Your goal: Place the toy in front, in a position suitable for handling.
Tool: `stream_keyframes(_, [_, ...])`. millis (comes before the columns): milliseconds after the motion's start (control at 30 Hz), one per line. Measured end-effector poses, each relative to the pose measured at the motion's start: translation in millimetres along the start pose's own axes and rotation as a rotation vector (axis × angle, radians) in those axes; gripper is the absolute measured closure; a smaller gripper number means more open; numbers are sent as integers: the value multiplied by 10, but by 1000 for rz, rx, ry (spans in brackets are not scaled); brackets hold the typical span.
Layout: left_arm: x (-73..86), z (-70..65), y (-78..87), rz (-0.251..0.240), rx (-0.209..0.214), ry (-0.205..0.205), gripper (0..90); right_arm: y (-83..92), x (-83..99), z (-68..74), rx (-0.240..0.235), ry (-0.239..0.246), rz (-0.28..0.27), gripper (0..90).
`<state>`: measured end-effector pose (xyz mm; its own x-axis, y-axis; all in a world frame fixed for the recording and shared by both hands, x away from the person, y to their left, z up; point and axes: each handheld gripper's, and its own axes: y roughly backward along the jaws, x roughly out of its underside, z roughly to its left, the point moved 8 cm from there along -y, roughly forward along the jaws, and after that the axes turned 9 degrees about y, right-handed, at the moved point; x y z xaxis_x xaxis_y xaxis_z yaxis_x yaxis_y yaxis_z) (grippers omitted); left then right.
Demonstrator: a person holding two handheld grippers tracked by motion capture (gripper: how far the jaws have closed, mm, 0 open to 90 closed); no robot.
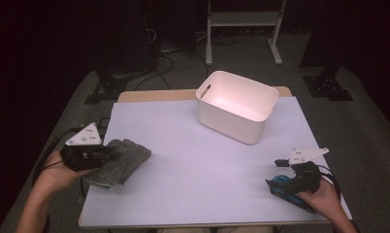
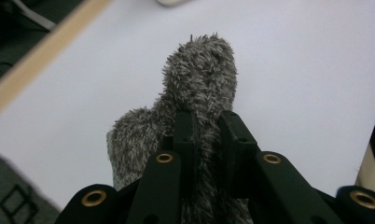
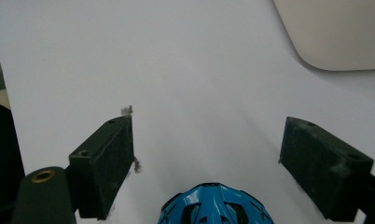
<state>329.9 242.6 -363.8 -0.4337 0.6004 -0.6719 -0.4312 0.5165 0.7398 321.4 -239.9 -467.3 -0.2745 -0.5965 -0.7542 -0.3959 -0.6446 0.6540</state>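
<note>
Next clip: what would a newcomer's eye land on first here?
Probably the fuzzy grey cloth at the table's left edge, pinched between the jaws of the left gripper. Next, the white bin standing at the far side of the white table. The right gripper rests near the right edge with its jaws wide open, nothing between them.

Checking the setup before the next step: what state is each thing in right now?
grey fuzzy cloth: gripped at one end, rest lying on the table.
left gripper: jaws shut on the cloth.
right gripper: jaws open, nothing between them.
white bin: upright, open-topped, looks empty.
</note>
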Motion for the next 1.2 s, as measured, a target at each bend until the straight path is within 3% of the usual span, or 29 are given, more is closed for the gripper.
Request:
stream_keyframes(200, [47, -277, -716, 30, 123, -19, 780, 7, 21, -3, -1, -6, 0, 163])
stream_keyframes(367, [151, -432, -1323, 81, 158, -30, 754, 23, 43, 2, -4, -4, 4, 162])
stream_keyframes(467, [216, -463, -1502, 84, 164, -14, 720, 25, 56, -1, -8, -4, 4, 162])
stream_keyframes(567, [230, -476, -1531, 42, 177, -2, 647, 22, 74, -3, -13, -10, 7, 162])
stream_keyframes(667, [230, -474, -1500, 10, 157, 4, 514, -7, 86, 6, -23, -9, 17, 162])
stream_keyframes(767, [202, -500, -1482, -27, 141, -19, 365, -31, 65, 36, -38, 4, 24, 162])
stream_keyframes(867, [173, -526, -1498, -40, 132, -37, 317, -24, 44, 35, -45, 4, 22, 162])
stream_keyframes(1033, [218, -521, -1543, -26, 128, -29, 266, 55, 50, 10, -52, -2, 22, 162])
stream_keyframes(1200, [306, -510, -1578, -3, 112, -23, 217, 194, 220, -19, -42, -22, 55, 155])
